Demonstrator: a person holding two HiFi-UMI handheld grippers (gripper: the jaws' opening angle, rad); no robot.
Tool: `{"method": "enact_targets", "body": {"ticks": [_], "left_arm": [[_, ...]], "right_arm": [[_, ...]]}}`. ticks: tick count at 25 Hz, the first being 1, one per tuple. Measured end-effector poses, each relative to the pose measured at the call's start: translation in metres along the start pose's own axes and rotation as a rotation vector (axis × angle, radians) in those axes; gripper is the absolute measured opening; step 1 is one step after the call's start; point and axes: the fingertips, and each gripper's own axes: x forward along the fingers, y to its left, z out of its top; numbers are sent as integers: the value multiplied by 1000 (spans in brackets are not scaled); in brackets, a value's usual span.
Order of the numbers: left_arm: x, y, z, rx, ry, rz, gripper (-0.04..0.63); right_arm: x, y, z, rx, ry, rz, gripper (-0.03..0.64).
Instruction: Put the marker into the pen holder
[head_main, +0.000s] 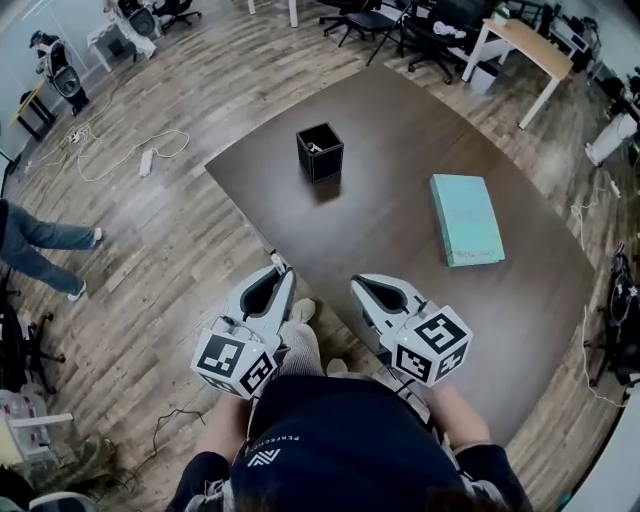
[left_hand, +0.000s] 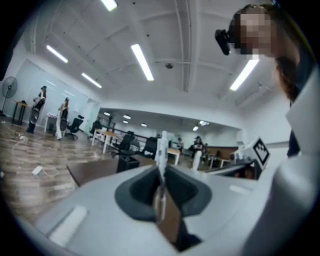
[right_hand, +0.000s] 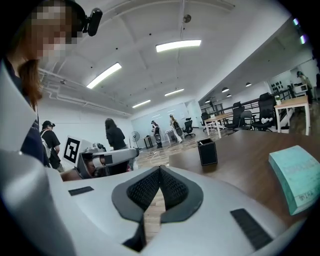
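The white marker (left_hand: 161, 146) is clamped upright between the left tongs (left_hand: 160, 175), which are held just off the near edge of the worktop (head_main: 400, 140), well apart from the black pen holder (head_main: 320, 152). The right tongs (right_hand: 159, 170) are pressed together on nothing (a teal book (head_main: 466, 220) is seen lying ahead, to their right).

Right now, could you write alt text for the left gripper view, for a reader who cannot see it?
The left gripper has its jaws shut on a white marker, which sticks out beyond them. Farther away, a black pen holder stands on a dark table.
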Motion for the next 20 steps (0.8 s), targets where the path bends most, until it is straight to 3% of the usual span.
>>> {"method": "enact_targets", "body": {"ticks": [8, 20], "left_arm": [[72, 28, 19, 15, 27, -137, 49], [157, 79, 50, 28, 44, -244, 49]], "right_arm": [[31, -42, 17, 60, -20, -106, 2], [84, -92, 47, 144, -54, -197, 2]]}}
